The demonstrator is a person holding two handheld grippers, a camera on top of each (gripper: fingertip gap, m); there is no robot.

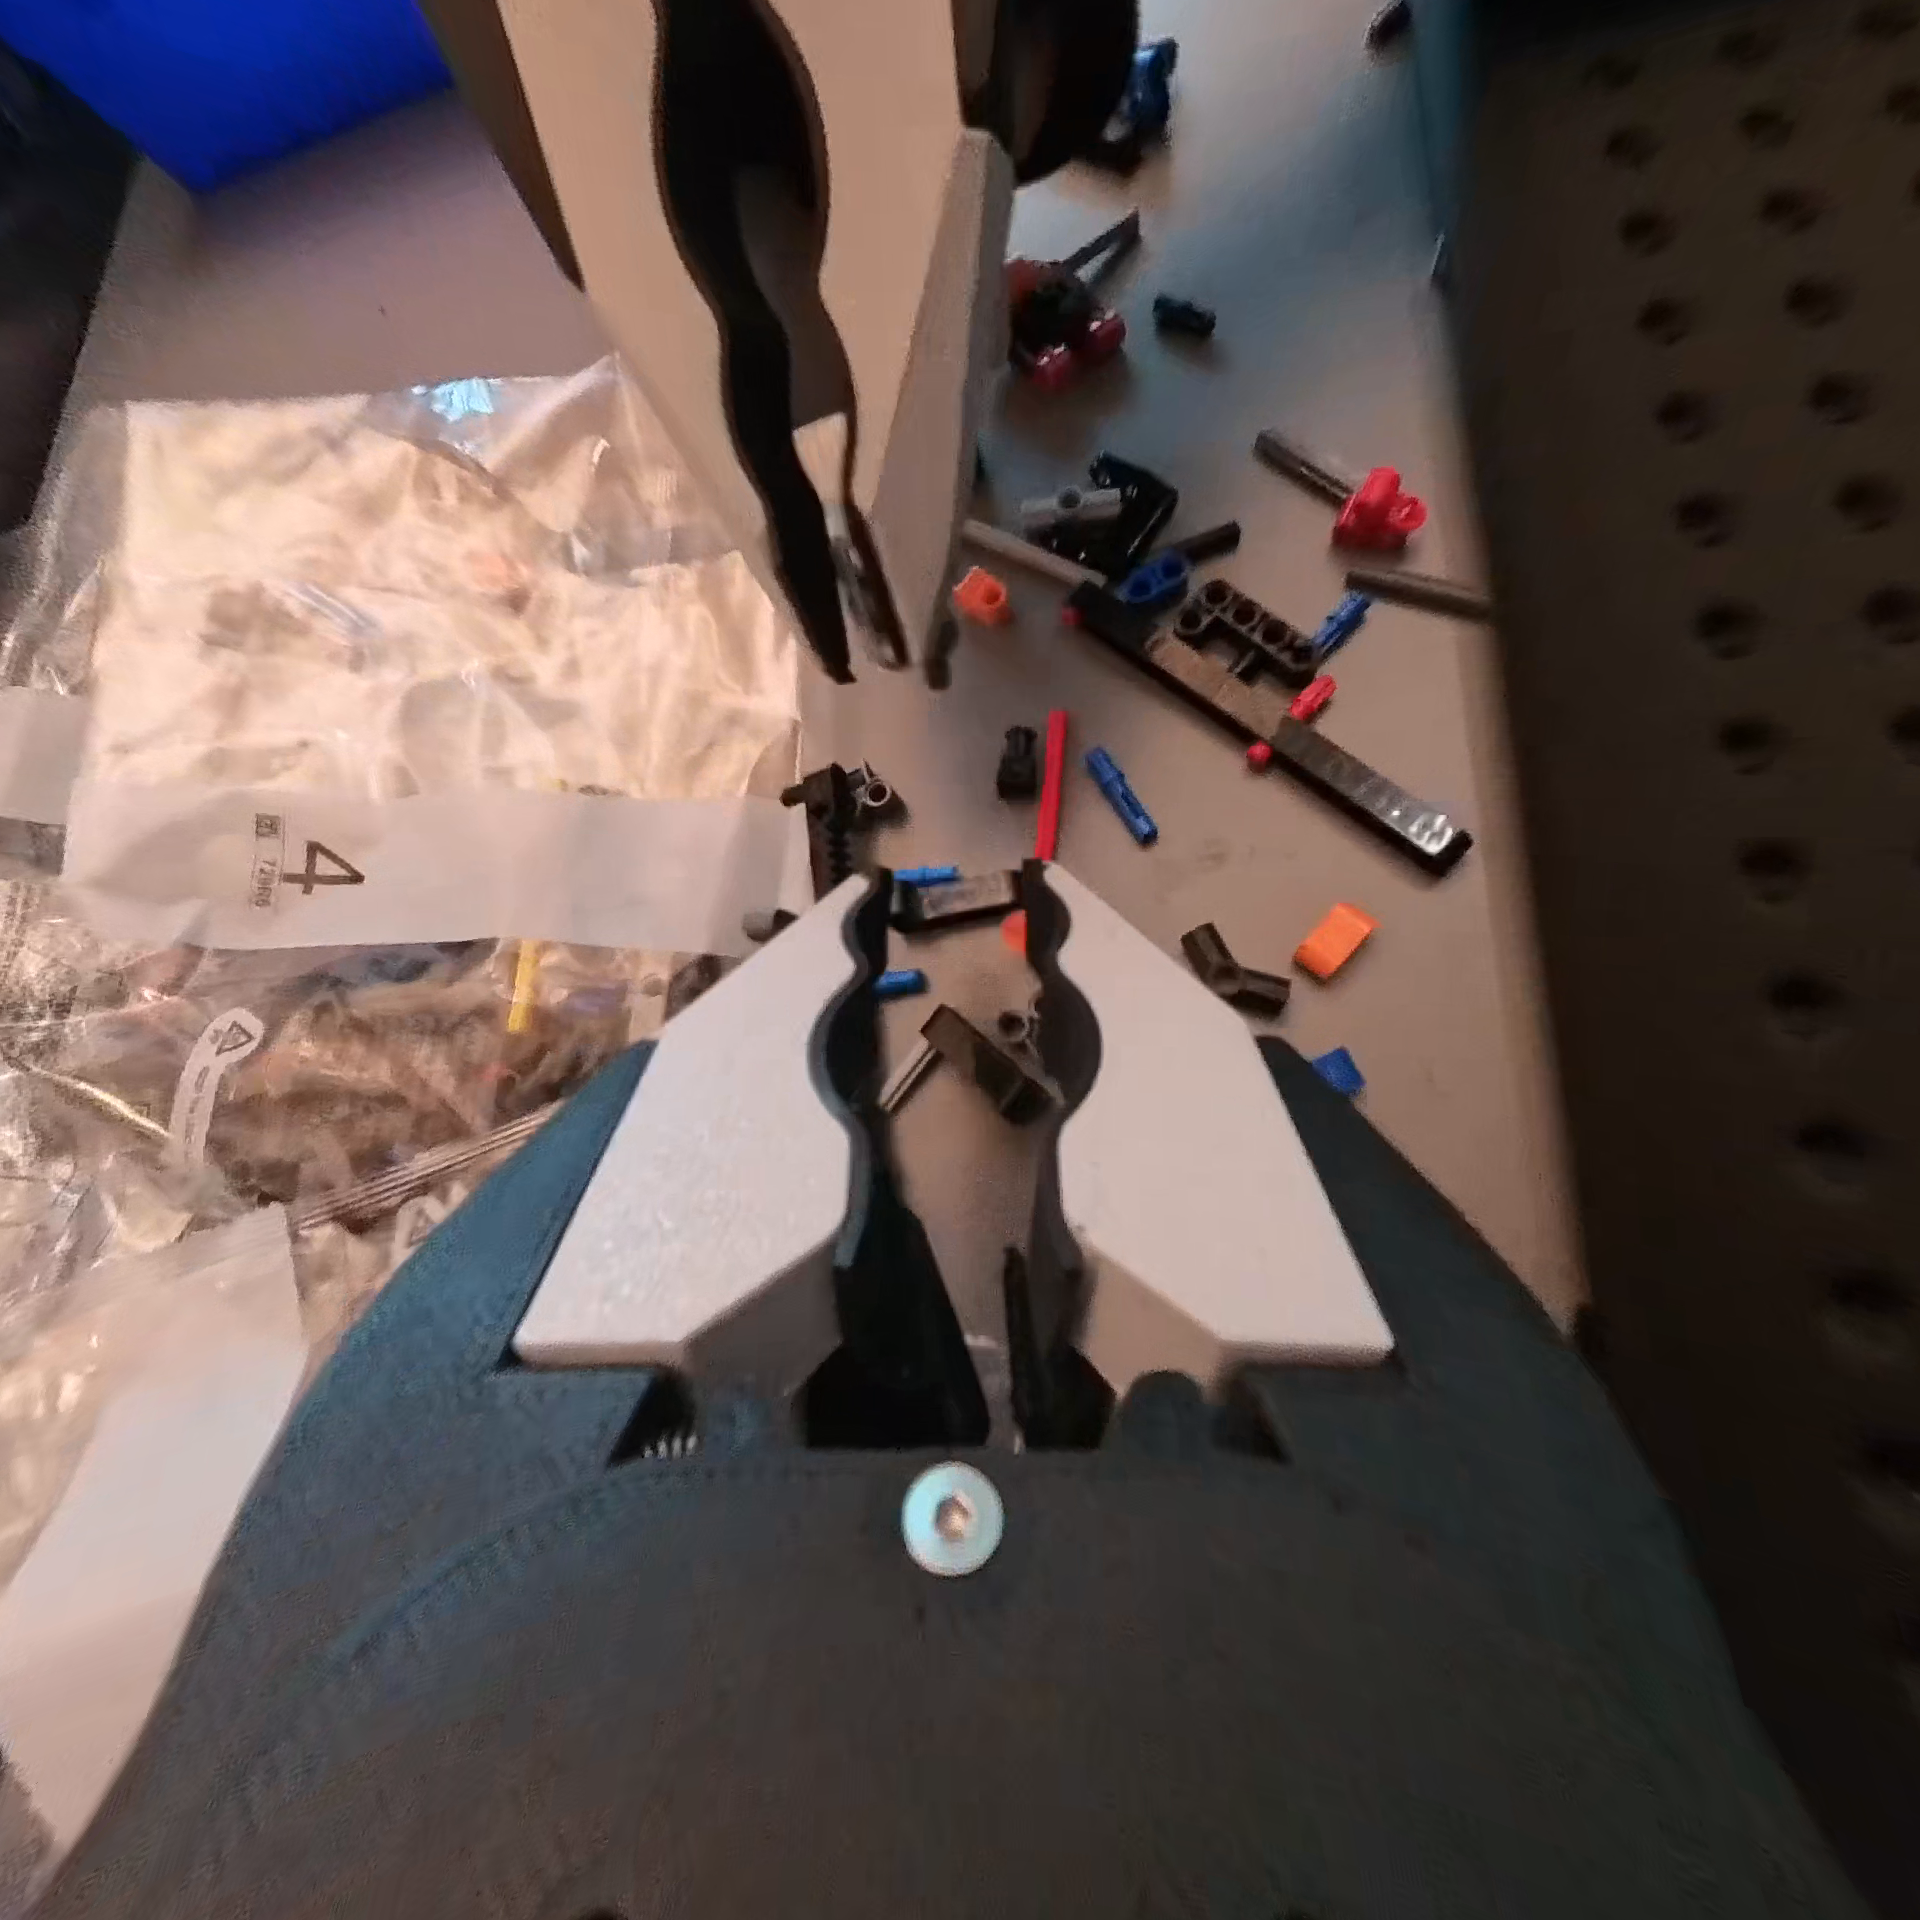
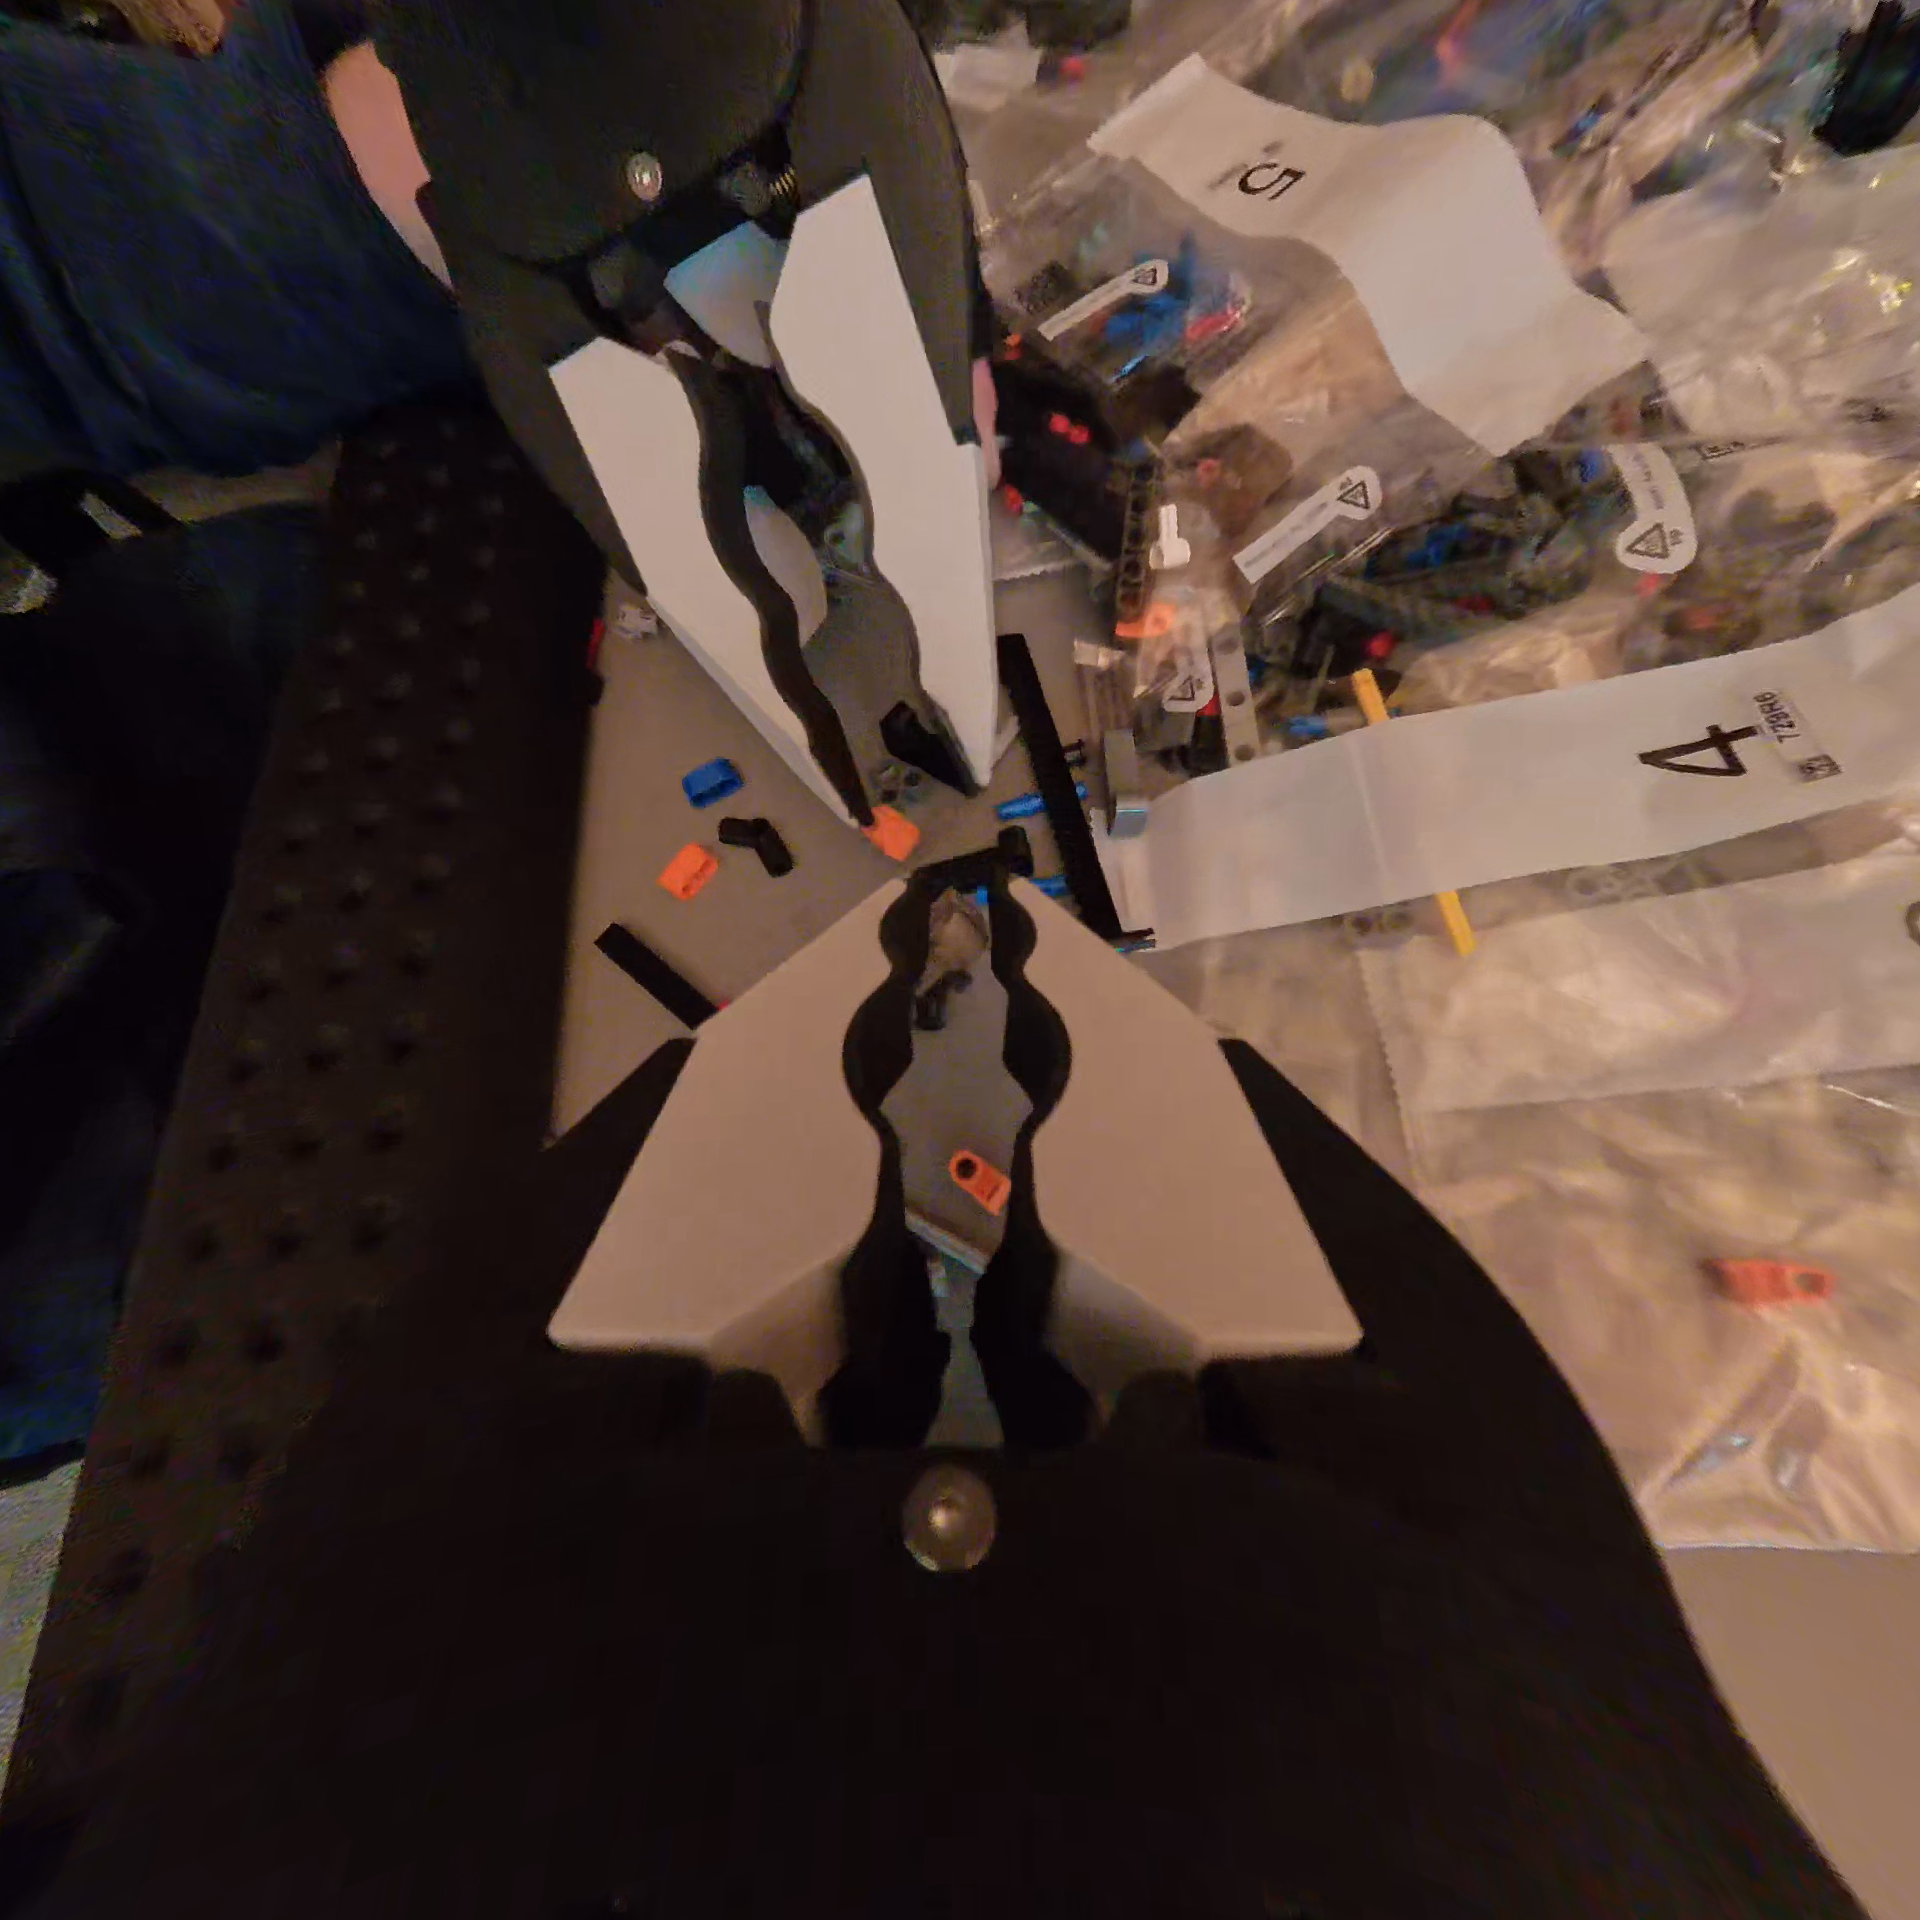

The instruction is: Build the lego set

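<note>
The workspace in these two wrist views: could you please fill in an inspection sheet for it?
Surface: grey table, partly covered by parts and bags.
Job's things: loose pieces lie scattered, among them a long black beam, a red axle and an orange piece; clear part bags lie alongside.
Clutter: blue object at the far left.
Grippers: left gripper has its jaws apart around a short black piece, grip unclear; right gripper is closed on a small grey piece.
Cables: nothing seen.
Surroundings: dark perforated panel beside the table; a person in dark blue clothing.
</note>
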